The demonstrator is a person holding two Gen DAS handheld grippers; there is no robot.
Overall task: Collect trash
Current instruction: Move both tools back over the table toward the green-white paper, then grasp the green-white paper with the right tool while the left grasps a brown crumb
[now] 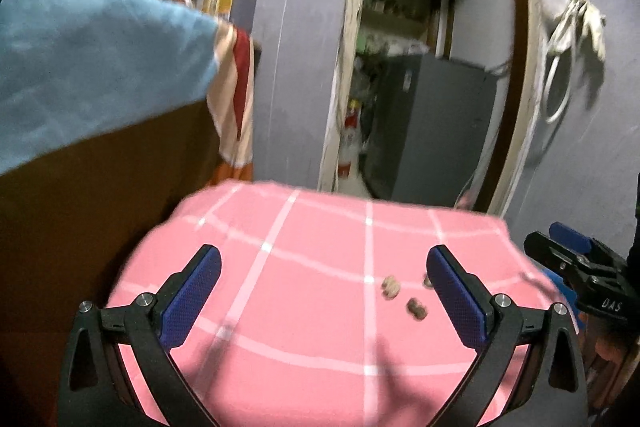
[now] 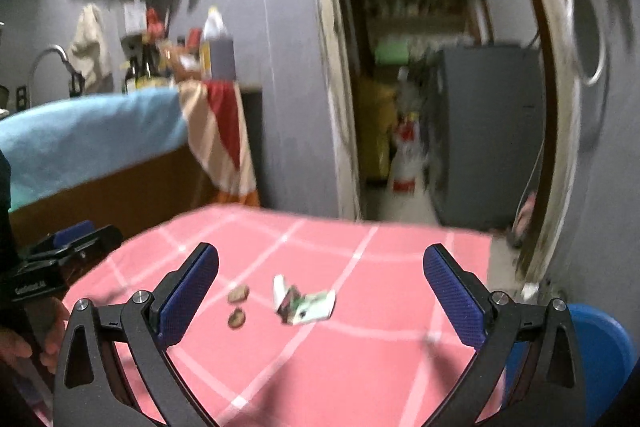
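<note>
Both your left gripper [image 1: 324, 291] and right gripper [image 2: 320, 291] gape wide, empty, above the pink cloth [image 2: 360, 367]. Mid-cloth lies the crumpled wrapper [image 2: 304, 301], two brown scraps [image 2: 237, 305] just left of it. Centre, descend squarely, then pinch.

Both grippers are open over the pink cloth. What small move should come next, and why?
Probably ease the right gripper forward and down onto the crumpled wrapper. It lies almost centred between the open fingers, with the two brown scraps just left of it, and a blue bin sits at the right edge.
</note>
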